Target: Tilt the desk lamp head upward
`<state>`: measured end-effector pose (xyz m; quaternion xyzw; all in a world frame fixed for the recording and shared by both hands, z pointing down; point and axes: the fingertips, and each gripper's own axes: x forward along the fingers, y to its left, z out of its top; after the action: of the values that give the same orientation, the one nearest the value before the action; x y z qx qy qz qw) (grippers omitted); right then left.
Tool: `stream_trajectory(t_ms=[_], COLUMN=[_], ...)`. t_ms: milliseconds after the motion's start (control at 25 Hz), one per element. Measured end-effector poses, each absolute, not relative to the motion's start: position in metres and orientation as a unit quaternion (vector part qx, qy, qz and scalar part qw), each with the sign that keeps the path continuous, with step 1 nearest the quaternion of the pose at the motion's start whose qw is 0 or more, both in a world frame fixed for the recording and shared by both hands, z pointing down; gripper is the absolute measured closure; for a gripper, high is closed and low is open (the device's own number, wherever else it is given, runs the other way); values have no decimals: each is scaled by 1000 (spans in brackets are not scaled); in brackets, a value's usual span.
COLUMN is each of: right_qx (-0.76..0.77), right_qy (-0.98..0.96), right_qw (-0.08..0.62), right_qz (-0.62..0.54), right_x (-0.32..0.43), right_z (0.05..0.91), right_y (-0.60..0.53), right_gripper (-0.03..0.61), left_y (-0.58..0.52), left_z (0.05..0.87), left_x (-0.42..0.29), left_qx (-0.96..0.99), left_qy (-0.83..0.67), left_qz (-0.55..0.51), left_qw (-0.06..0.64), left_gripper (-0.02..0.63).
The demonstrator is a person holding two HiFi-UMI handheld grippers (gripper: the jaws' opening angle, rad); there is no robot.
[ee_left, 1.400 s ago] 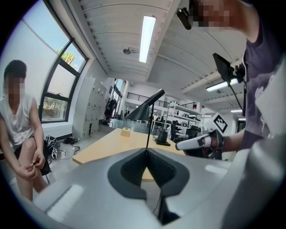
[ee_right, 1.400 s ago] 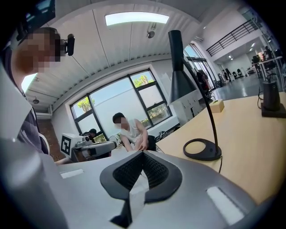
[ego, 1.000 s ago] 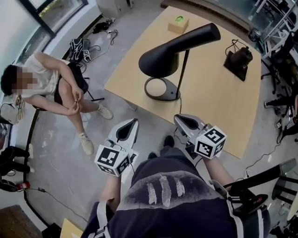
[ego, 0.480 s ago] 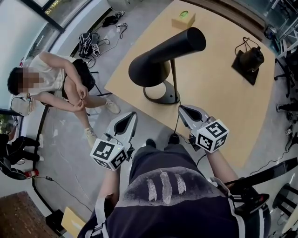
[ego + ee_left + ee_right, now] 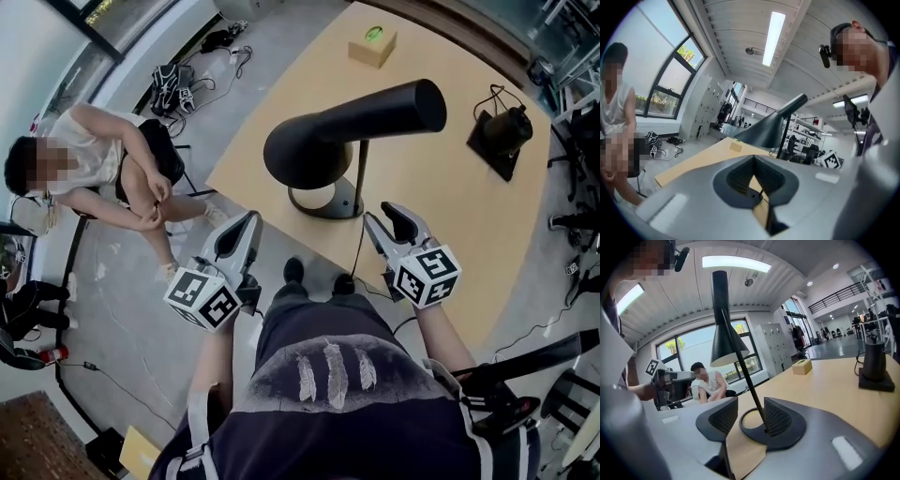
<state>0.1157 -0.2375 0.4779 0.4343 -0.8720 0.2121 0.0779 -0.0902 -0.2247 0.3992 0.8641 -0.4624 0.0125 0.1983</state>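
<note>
A black desk lamp stands near the front edge of the wooden table (image 5: pixel 450 206). Its cone head (image 5: pixel 347 127) lies about level above the round base (image 5: pixel 323 202), widening toward the left. My right gripper (image 5: pixel 387 219) hovers over the table edge just right of the base. Its jaws are opening, with nothing between the pads. In the right gripper view the thin stem (image 5: pixel 740 366) and base ring (image 5: pixel 746 422) show beyond my right gripper (image 5: pixel 750 416). My left gripper (image 5: pixel 246 223) is shut and empty, off the table's left edge. The lamp head (image 5: pixel 768 129) shows ahead of my left gripper (image 5: pixel 754 161).
A tissue box (image 5: pixel 373 44) sits at the far table edge and a black device with a cable (image 5: pixel 502 136) at the right. A person (image 5: pixel 103 159) sits on the floor at left, with shoes and bags (image 5: pixel 178 84) beyond. Chairs stand to the right.
The right gripper's jaws have parted from shut to wide. Both grippers have moved forward toward the lamp, and the head camera has shifted.
</note>
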Motion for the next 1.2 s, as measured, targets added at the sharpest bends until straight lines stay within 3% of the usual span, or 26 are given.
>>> stream_trajectory(t_ms=[160,440,560,640,800,1200], right_qx=[469,516,537,555,587,603], right_qy=[-856,-829,-815,-803,-780,-769], right_qw=[96,138,151,162,176,176], right_qz=[195,165,156,146,126,118], right_x=[112,93,89,90,94,93], right_z=[480,478,480,482,483,485], right_y=[-254,-283,-292,-295,-296,-296], right_gripper=[369,405,437,521,534,534], left_y=[-246,-287,-296,-300,-304,-310], left_z=[404,413,416,416,411,396], left_x=[-94,-97,-94,-88,-74,-55], left_qx=[876,893,902,905,909,903], left_qy=[-436,-354,-313,-286,-228,-142], left_qz=[3,-51,-61,-70,-90,-144], left_qw=[206,275,291,307,336,380], left_gripper=[612,611,547,491,389,362])
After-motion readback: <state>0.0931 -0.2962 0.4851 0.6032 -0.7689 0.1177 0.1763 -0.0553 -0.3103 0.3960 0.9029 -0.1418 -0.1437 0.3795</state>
